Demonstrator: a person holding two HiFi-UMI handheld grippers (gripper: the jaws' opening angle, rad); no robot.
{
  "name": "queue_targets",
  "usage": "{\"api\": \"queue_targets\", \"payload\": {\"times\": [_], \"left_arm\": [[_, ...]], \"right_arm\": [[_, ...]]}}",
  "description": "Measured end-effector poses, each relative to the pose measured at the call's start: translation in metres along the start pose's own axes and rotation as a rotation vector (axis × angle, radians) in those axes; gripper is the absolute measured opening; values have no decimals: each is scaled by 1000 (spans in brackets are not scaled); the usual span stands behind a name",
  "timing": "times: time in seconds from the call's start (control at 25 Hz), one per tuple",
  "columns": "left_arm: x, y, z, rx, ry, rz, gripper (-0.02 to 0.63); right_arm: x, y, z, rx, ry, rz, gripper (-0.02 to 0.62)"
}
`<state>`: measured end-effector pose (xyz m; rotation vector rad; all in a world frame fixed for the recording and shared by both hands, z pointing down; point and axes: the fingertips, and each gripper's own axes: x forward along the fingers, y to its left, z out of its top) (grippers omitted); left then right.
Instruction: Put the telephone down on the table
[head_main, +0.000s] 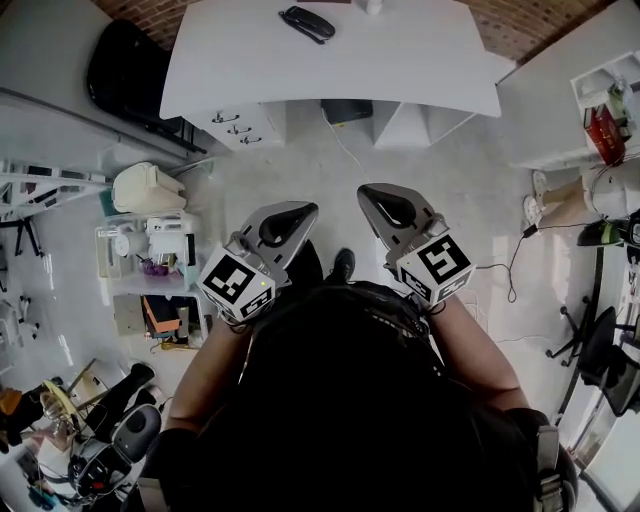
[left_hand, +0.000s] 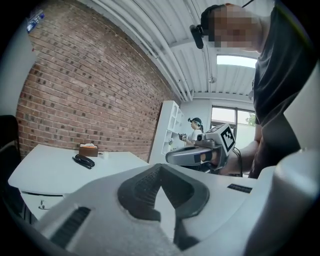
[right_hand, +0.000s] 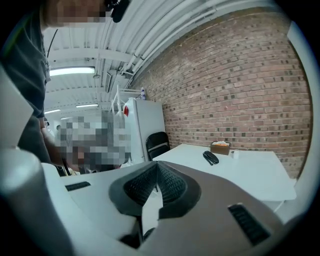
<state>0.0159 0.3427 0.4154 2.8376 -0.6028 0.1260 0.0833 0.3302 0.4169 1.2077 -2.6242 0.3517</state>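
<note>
The black telephone (head_main: 307, 23) lies flat on the white table (head_main: 400, 60) at its far side, well away from both grippers. In the left gripper view the telephone (left_hand: 84, 161) rests beside a brown box (left_hand: 88, 149); the right gripper view shows the telephone (right_hand: 210, 157) near the same box (right_hand: 220, 147). My left gripper (head_main: 298, 210) and right gripper (head_main: 374, 194) hang side by side over the floor in front of the table, both shut with nothing in them. The jaw tips meet in both the left gripper (left_hand: 160, 168) and the right gripper (right_hand: 157, 165) views.
A white drawer unit (head_main: 240, 125) stands under the table. A black chair (head_main: 130, 65) sits at the table's left end. Cluttered shelves (head_main: 150, 260) line the left side. A cable (head_main: 505, 265) runs across the floor on the right. Another person (left_hand: 195, 129) stands far off.
</note>
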Motion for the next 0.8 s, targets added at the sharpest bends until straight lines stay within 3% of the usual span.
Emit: {"api": "queue_targets", "payload": {"times": [0.8], "left_arm": [[8, -11, 15, 39, -16, 18, 8]], "right_arm": [[-14, -2, 10, -24, -16, 37, 15]]}}
